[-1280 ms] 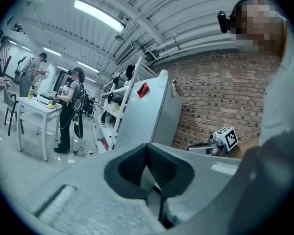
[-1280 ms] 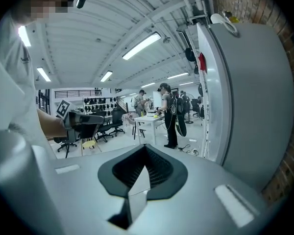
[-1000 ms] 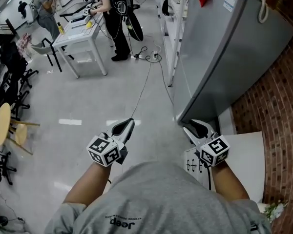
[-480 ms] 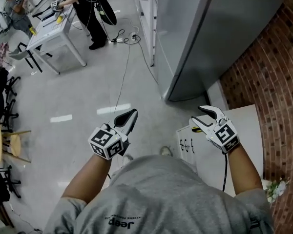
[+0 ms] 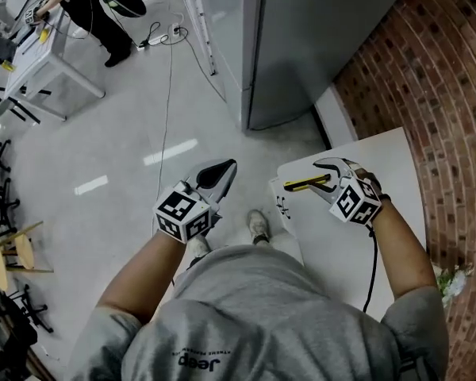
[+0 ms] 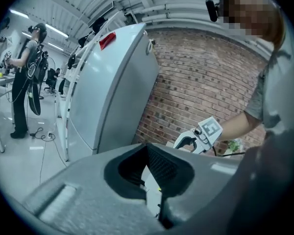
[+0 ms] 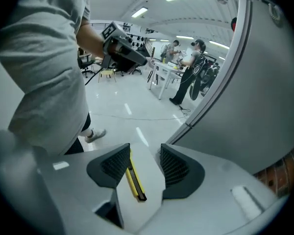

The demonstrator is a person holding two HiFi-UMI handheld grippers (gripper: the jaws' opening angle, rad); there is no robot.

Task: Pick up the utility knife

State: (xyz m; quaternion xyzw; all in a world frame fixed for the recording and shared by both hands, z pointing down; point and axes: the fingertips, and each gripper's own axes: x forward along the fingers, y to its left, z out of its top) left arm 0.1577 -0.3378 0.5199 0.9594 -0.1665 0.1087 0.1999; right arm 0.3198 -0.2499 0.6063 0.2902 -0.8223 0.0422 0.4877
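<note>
A yellow and black utility knife (image 5: 305, 184) lies near the left edge of a white table (image 5: 389, 173). My right gripper (image 5: 314, 175) hangs just over it, tilted down, its jaws opening. In the right gripper view the knife (image 7: 135, 181) shows in the gap between the two dark pads (image 7: 115, 164), closest to the left one, and neither presses on it. My left gripper (image 5: 220, 173) is off the table's left side over the floor, its jaws together with nothing in them. In the left gripper view its tips (image 6: 148, 153) meet, and the right gripper (image 6: 186, 142) shows beyond them.
A tall grey fridge (image 5: 301, 38) stands behind the table, with a brick wall (image 5: 432, 78) on the right. A cable (image 5: 168, 109) runs across the floor. People work at a table (image 5: 40, 54) at the far left. A small plant (image 5: 451, 280) sits by the table's near right.
Both grippers swung right and down. The white table and the knife came into view. The right gripper tipped down over the knife and its jaws spread wider.
</note>
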